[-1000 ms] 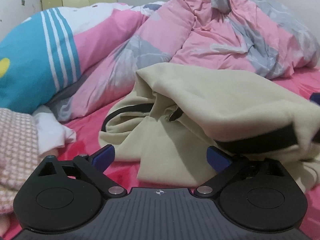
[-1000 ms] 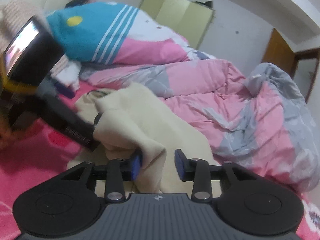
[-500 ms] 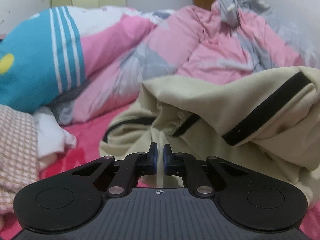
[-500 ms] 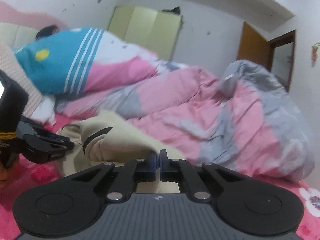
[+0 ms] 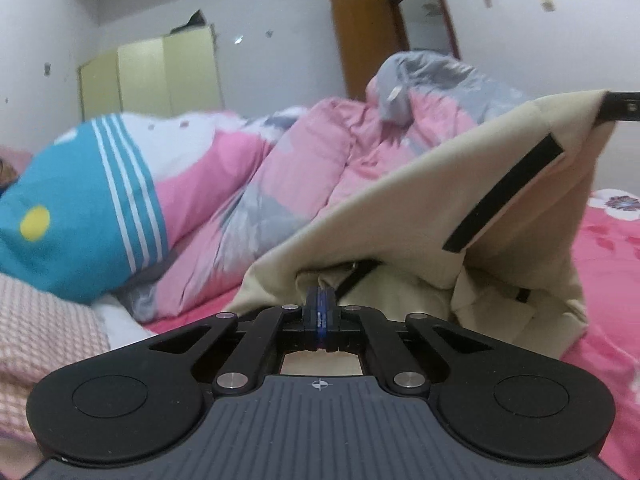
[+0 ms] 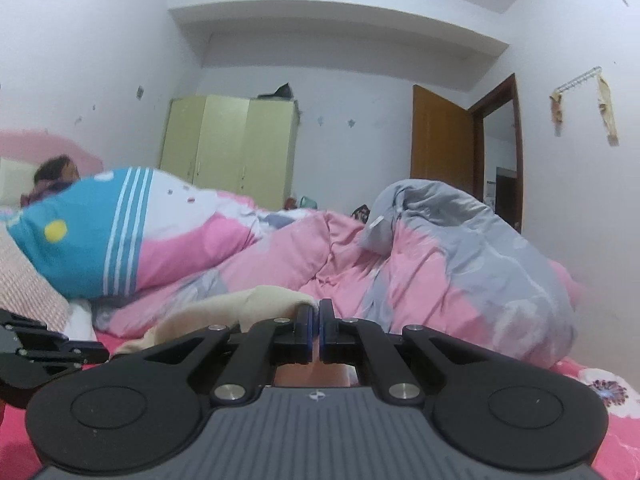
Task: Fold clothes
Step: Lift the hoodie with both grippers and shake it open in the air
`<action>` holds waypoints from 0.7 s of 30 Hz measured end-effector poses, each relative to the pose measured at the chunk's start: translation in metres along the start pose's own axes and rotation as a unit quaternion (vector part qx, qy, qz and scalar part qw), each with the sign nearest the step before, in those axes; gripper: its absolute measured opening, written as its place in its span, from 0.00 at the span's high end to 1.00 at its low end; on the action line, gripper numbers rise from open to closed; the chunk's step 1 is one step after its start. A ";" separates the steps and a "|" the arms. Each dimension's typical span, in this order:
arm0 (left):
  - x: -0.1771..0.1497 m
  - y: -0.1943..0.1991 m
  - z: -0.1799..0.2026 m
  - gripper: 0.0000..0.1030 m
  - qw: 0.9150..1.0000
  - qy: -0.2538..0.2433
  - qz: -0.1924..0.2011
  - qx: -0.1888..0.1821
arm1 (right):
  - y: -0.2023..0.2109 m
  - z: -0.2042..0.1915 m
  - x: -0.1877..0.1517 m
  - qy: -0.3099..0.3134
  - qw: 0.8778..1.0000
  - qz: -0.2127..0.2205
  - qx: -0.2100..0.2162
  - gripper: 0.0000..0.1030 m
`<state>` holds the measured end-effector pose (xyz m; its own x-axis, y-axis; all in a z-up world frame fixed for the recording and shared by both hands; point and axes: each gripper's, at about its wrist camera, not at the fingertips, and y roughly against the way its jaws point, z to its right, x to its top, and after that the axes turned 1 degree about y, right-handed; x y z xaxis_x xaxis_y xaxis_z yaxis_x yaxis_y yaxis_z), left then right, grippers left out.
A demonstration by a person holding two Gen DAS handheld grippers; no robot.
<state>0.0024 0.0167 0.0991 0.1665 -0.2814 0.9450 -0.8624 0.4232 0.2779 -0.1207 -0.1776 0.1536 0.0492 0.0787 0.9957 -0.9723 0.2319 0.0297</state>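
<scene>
Our left tool (image 5: pixel 320 306) is pinched shut on the near edge of the cream garment (image 5: pixel 420 208), which rises ahead and to the right like a tent. Our right tool (image 6: pixel 316 322) is clamped on another bunched edge of it, cloth trailing left. Under both lies the pink bed sheet (image 5: pixel 608 264); beyond, the pink-grey duvet (image 6: pixel 440 256) and green wardrobe (image 6: pixel 228 144).

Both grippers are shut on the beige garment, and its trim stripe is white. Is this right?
One thing is wrong: the trim stripe is black, not white, as the left wrist view shows. Both the left gripper and the right gripper are indeed shut on the beige garment.
</scene>
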 end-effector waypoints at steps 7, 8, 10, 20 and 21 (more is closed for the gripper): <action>0.007 0.016 0.014 0.90 0.998 -0.052 0.007 -0.026 | 0.028 0.033 0.018 -0.038 0.999 0.022 -0.014 0.99; 0.007 0.015 0.014 0.83 0.998 -0.055 0.006 -0.026 | 0.033 0.040 0.020 -0.044 0.999 0.027 -0.019 0.99; 0.006 0.012 0.017 0.54 0.998 -0.066 0.010 -0.023 | 0.045 0.054 0.023 -0.056 0.997 0.036 -0.027 0.99; -0.005 -0.027 0.059 0.11 0.983 -0.180 0.034 0.001 | 0.092 0.107 0.006 -0.089 0.993 0.038 -0.070 0.99; -0.005 -0.033 0.059 0.11 0.983 -0.181 0.035 0.005 | 0.095 0.111 0.002 -0.095 0.992 0.035 -0.076 0.99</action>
<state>0.0019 -0.0472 0.0749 -0.0736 -0.5401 0.8384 -0.8706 0.4449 0.2101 -0.2380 -0.2635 0.1680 -0.0762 -0.0814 0.9938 -0.9255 0.3767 -0.0401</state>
